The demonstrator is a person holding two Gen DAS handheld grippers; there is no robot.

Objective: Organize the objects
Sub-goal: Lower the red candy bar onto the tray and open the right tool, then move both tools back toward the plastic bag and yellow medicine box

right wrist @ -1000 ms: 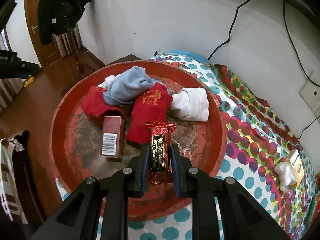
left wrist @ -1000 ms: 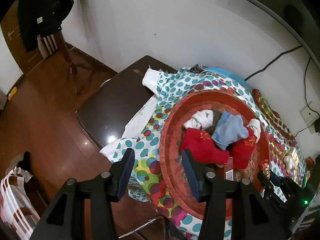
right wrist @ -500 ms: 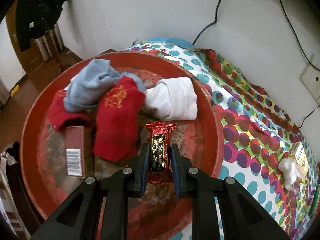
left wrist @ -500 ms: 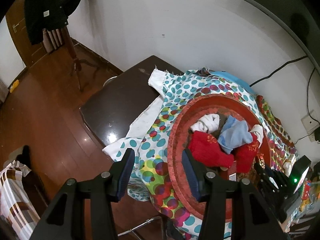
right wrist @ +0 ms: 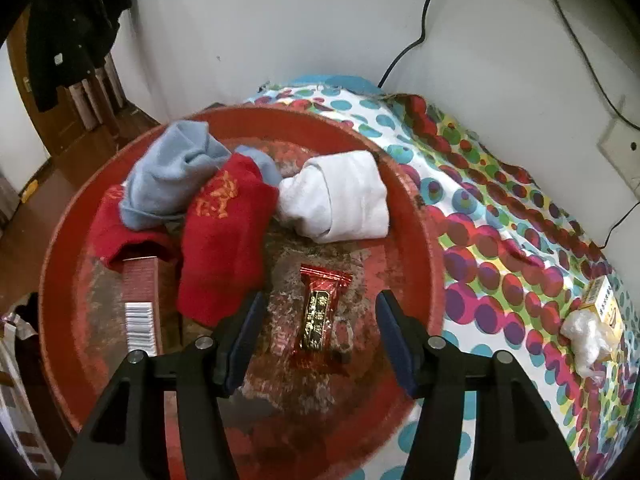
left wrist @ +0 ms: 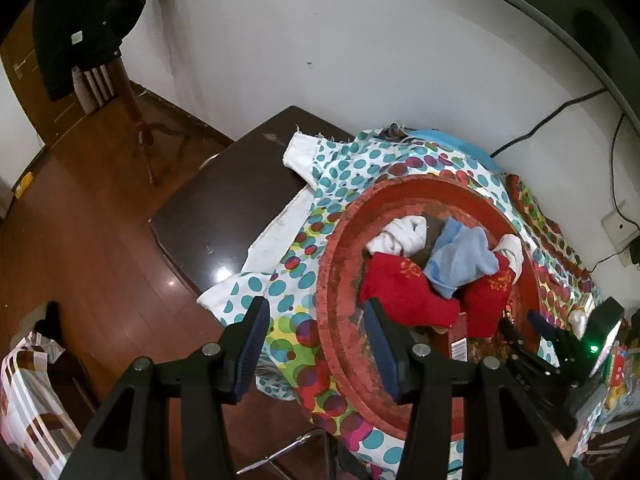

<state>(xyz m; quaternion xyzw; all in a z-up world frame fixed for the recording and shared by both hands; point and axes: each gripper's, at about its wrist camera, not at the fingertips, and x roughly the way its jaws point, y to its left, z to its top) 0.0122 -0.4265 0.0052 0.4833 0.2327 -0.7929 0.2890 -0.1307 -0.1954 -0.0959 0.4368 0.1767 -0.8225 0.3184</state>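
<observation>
A round red tray [right wrist: 428,248] lies on a polka-dot cloth [right wrist: 500,240]. In it are red socks [right wrist: 228,240], a blue sock [right wrist: 172,184], a rolled white cloth [right wrist: 340,196], a dark red box with a barcode [right wrist: 140,300] and a red candy packet [right wrist: 318,312]. My right gripper [right wrist: 320,332] is open, its fingers on either side of the packet, which lies flat on the tray. My left gripper [left wrist: 316,344] is open and empty above the tray's left rim [left wrist: 326,280]. The right gripper also shows in the left wrist view [left wrist: 520,324].
A yellow box [right wrist: 606,304] and a crumpled clear wrapper [right wrist: 588,336] lie on the cloth at the right. A dark bare table end [left wrist: 224,208] extends left. A wall with cables and a socket [right wrist: 620,148] stands behind. A wooden floor lies below.
My right gripper has opened and let go of the candy packet, which now lies on the tray. The left gripper has drawn back and risen a little.
</observation>
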